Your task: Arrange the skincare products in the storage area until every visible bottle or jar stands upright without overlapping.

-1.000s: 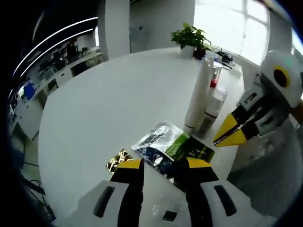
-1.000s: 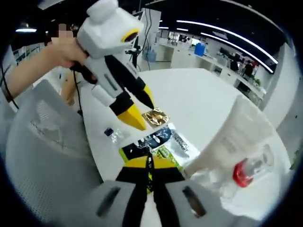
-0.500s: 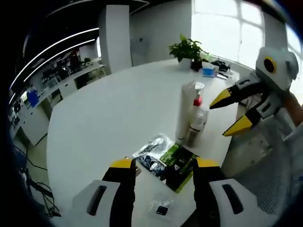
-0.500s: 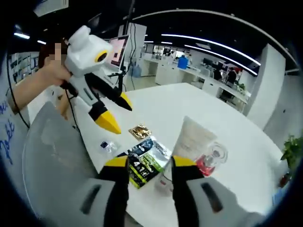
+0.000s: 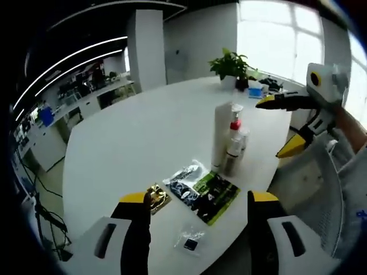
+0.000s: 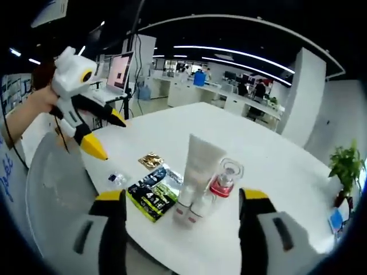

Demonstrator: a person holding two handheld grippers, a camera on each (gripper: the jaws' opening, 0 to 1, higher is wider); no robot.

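Nearest, the left gripper (image 5: 200,197) and right gripper (image 6: 182,195) both hover above the white table (image 5: 132,132) edge, jaws spread wide, holding nothing. Beyond: small clear packet (image 5: 190,240), gold sachet (image 5: 155,196), green-black sachet (image 5: 211,195), silver sachet (image 5: 182,175). Farther: upright white tube (image 5: 221,135), red-collared pump bottle (image 5: 234,140), then potted plant (image 5: 230,64).
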